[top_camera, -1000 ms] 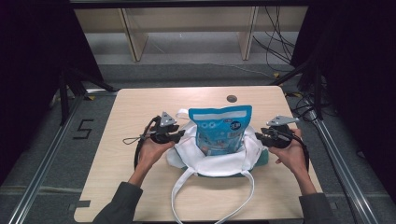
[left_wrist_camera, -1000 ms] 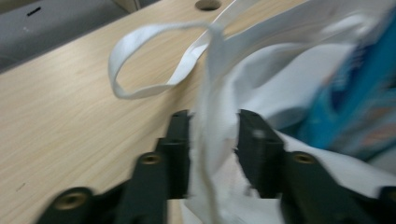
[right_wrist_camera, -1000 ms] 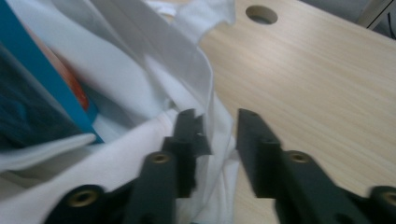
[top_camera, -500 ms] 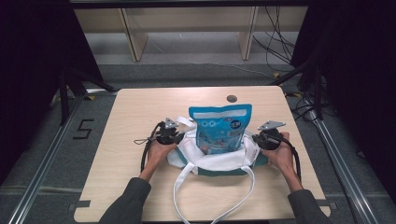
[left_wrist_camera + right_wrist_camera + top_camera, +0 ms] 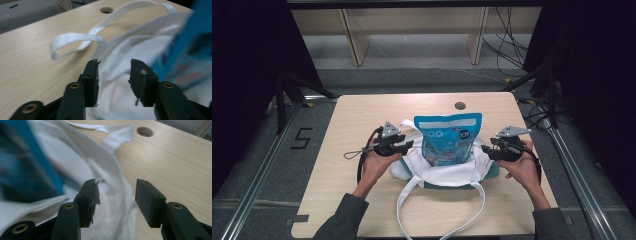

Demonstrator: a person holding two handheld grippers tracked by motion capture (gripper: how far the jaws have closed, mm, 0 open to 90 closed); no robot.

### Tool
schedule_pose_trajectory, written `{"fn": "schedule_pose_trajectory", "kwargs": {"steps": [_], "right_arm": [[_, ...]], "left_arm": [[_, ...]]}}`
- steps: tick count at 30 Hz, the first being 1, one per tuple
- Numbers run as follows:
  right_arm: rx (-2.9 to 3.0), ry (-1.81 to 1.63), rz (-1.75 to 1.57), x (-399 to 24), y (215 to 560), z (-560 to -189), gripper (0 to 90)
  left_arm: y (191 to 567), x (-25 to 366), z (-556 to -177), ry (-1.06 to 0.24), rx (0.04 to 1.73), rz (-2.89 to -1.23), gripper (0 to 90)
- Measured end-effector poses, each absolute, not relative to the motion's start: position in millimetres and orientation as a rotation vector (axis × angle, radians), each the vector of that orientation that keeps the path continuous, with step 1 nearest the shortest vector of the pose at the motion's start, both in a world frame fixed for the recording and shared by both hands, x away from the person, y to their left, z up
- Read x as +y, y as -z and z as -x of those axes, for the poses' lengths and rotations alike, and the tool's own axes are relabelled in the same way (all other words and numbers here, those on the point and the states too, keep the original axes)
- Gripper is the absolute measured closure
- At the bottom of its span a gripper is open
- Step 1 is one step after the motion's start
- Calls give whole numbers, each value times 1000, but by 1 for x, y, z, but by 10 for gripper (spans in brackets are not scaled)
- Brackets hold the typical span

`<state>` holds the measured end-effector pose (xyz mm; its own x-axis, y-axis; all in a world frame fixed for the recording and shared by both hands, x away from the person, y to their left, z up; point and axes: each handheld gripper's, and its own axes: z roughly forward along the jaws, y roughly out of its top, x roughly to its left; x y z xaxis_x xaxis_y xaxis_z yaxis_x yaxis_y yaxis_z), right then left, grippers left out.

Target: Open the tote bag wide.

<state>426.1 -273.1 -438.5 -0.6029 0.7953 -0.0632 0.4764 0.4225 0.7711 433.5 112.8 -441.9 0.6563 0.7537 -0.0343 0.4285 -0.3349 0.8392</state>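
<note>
High view: white tote (image 5: 447,172) mid-bench (image 5: 362,115), blue pouch (image 5: 449,137) upright in it. Left tongs (image 5: 408,146) and right tongs (image 5: 486,149) have just been opening, cloth between jaws, unpinched. Tote likely soft, floppy; pouch light, slick. Best hold: tote rim.

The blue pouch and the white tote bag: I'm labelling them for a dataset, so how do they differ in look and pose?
The blue pouch is printed and stiff-looking; the white tote bag is plain soft cloth with a teal base edge. The pouch stands upright; the tote lies slumped in folds around its lower part. The tote has long strap handles trailing across the table; the pouch has none. Both sit mid-table, the pouch's lower part inside the tote.
</note>
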Motion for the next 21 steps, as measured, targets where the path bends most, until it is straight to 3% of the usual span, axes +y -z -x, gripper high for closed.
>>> {"fn": "schedule_pose_trajectory", "kwargs": {"steps": [6,9,13,17,21], "right_arm": [[2404,-1073,-1078,-260,432,-391,523],[2480,-1085,-1056,-253,438,-373,514],[2500,-1025,-1075,-247,450,-366,533],[2516,-858,-984,-237,474,-372,718],[2514,-850,-947,-235,481,-375,775]], "left_arm": [[457,109,-405,-272,867,-2035,662],[472,106,-399,-335,849,-2115,650],[500,98,-400,-296,899,-2158,682],[509,93,-399,-351,865,-2211,767],[512,92,-402,-384,859,-2206,823]]}}
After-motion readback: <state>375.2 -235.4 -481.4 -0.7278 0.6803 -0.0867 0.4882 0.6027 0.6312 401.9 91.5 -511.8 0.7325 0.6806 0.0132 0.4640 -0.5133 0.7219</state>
